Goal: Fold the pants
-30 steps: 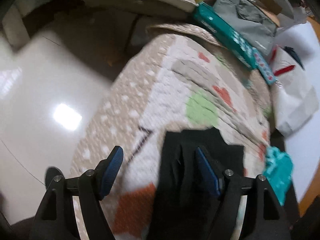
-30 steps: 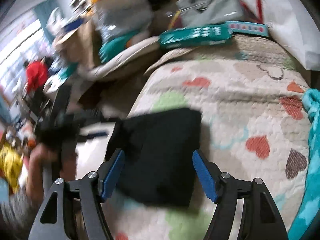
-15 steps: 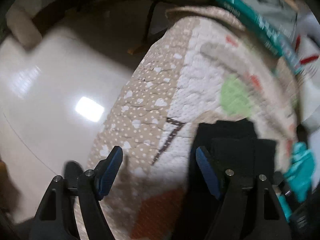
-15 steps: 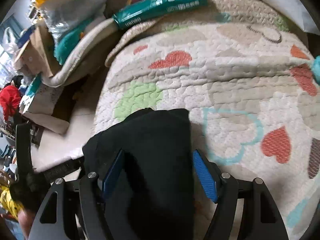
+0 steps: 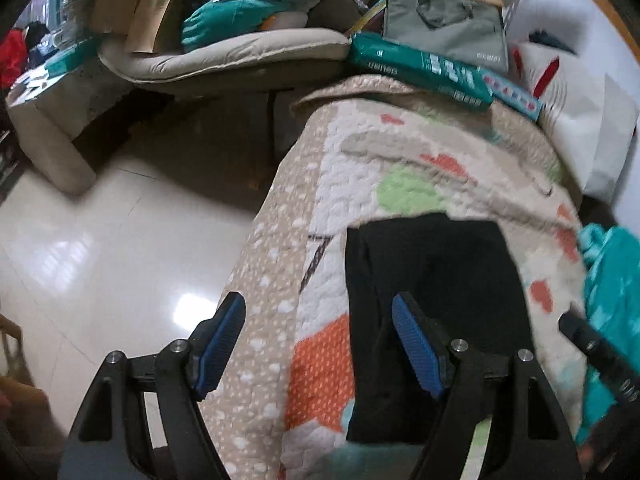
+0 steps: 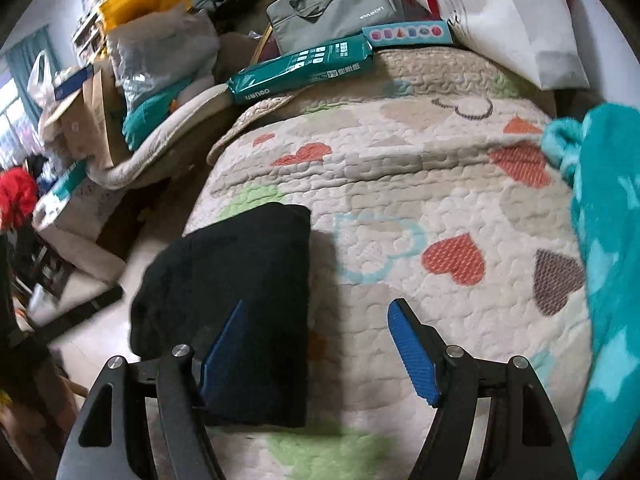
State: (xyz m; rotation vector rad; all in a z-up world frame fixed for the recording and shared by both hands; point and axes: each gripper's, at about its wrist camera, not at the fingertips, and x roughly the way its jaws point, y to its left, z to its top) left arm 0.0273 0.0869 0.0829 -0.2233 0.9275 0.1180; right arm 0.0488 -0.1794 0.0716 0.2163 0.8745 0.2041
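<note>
**Folded pants on the quilt, both grippers spread and empty**

The black pants (image 5: pixel 432 276) lie folded into a compact rectangle on the heart-print quilt (image 5: pixel 400 160), near its edge beside the pale floor (image 5: pixel 100 248).

Left wrist view: the left gripper (image 5: pixel 318 344) stands with jaws wide apart, nothing clamped. The pants sit at about 3 o'clock from the gap's centre, reaching behind the right finger; bare quilt fills the gap. A teal blanket (image 5: pixel 612 280) lies at 3 o'clock on the far side of the pants.

Right wrist view: the right gripper (image 6: pixel 314 348) is also spread, holding nothing. The pants (image 6: pixel 240 280) lie at 10 o'clock from the gap, running behind the left finger; the right finger hangs over bare quilt (image 6: pixel 440 168). A green pack (image 6: pixel 300 68) and grey bag (image 6: pixel 332 8) sit at 12 o'clock, past the quilt's far end.
</note>
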